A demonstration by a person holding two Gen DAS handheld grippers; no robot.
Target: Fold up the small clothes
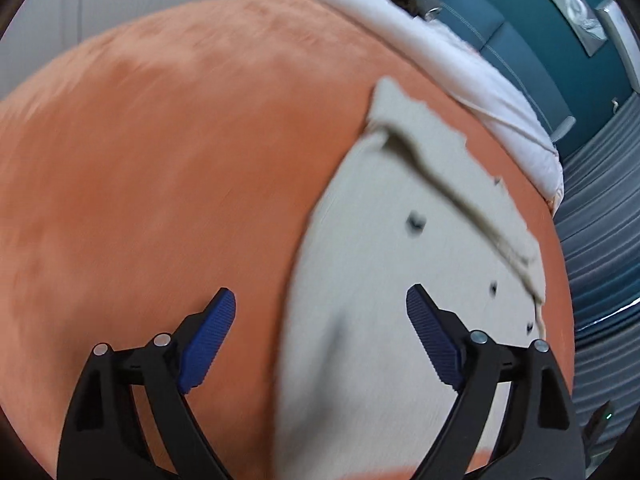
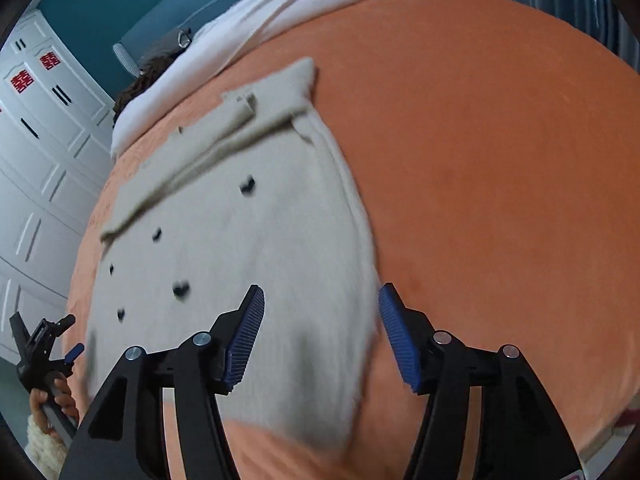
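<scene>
Beige garment (image 2: 240, 248) is spread on the orange bed (image 2: 500, 160). Left gripper (image 1: 320, 344) and right gripper (image 2: 320, 336) are held above its near hem, jaws open, empty. Corners are best pinched evenly.

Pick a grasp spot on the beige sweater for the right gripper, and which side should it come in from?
Take the beige sweater by its long side hem, from the bare orange blanket side. That edge lies flat and exposed, already between the open right gripper fingers. Avoid the far end, where a sleeve is folded across the body. The open left gripper could take the opposite edge.
</scene>
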